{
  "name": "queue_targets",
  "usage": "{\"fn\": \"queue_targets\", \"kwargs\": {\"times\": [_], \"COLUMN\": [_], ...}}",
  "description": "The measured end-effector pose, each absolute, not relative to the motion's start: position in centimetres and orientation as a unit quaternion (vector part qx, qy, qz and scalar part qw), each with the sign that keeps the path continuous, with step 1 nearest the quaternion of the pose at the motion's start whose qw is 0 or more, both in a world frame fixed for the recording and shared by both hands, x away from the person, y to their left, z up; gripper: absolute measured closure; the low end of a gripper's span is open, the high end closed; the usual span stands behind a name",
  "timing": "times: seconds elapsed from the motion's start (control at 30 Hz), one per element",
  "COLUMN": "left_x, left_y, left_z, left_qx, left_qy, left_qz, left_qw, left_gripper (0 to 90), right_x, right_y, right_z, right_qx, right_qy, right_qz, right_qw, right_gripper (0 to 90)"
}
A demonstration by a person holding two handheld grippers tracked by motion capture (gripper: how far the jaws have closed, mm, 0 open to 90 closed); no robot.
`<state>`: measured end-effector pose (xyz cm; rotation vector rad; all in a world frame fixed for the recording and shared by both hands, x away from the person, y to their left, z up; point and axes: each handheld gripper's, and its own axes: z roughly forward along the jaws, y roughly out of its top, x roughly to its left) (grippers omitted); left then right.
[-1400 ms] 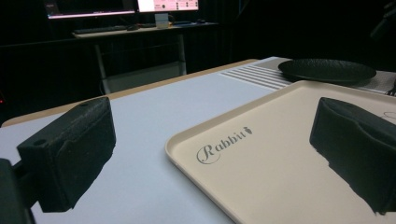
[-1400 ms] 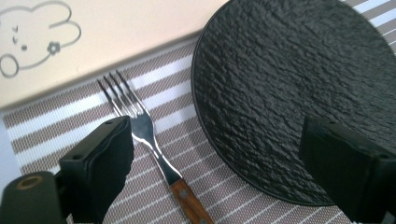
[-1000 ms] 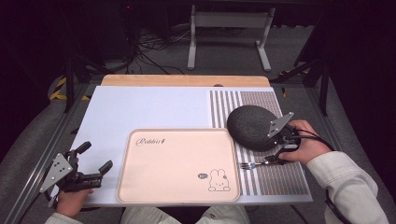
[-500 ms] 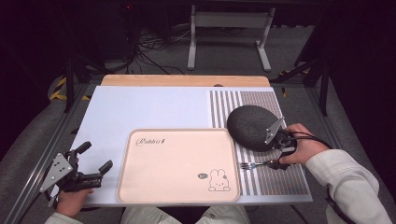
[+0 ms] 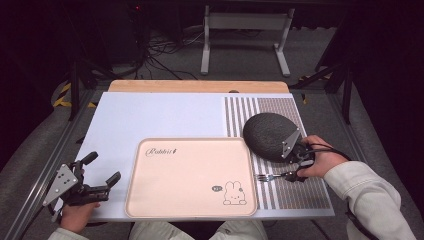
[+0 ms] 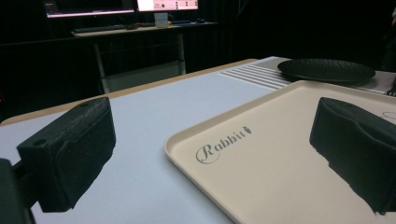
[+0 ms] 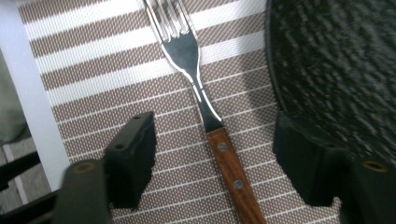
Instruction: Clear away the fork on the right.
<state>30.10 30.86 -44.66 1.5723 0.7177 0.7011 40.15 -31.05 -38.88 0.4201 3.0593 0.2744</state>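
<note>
Left gripper (image 5: 97, 176): held at the near left corner of the table (image 5: 150, 115), jaws spread wide with nothing between them; in the high view it is seen just left of the tray.
Left gripper view: the two black jaws are seen well apart, low over the white surface and the tray's left edge; the word "Rabbit" printed on the tray (image 6: 289, 154) can be read, and the plate's low rim is shown far off at the right.
Right gripper (image 7: 212, 163): jaws apart, set either side of the fork's handle without touching it.
Fork (image 7: 205, 102): laid flat on the striped mat (image 7: 93, 60), tines pointing toward the tray, wooden riveted handle between the jaws. In the high view it is seen small, near right, just right of the tray; the rivets are made out only from the right gripper view.
Plate (image 5: 270, 136): dark, textured, resting on the mat just far of the fork; its rim is met by one right jaw's side, though contact cannot be told.
Tray: cream, near centre, bare.
</note>
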Motion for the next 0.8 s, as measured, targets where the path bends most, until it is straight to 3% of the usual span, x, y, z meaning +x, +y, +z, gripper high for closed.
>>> {"fn": "queue_targets", "kwargs": {"times": [0.53, 0.8], "left_x": [30.1, 30.1], "left_y": [30.9, 30.9], "left_z": [-44.7, -44.7], "left_qx": [0.677, 0.677], "left_qy": [0.309, 0.31], "left_qz": [0.302, 0.302], "left_qw": [0.595, 0.596], "left_gripper": [0.8, 0.8], "right_x": [40.7, 41.0], "right_y": [-31.3, -31.2], "right_z": [-40.9, -41.3], "right_qx": [0.086, 0.078], "right_qy": [0.994, 0.995], "right_qz": [0.061, 0.062], "right_qw": [0.012, 0.006], "right_gripper": [64.7, 71.0]}}
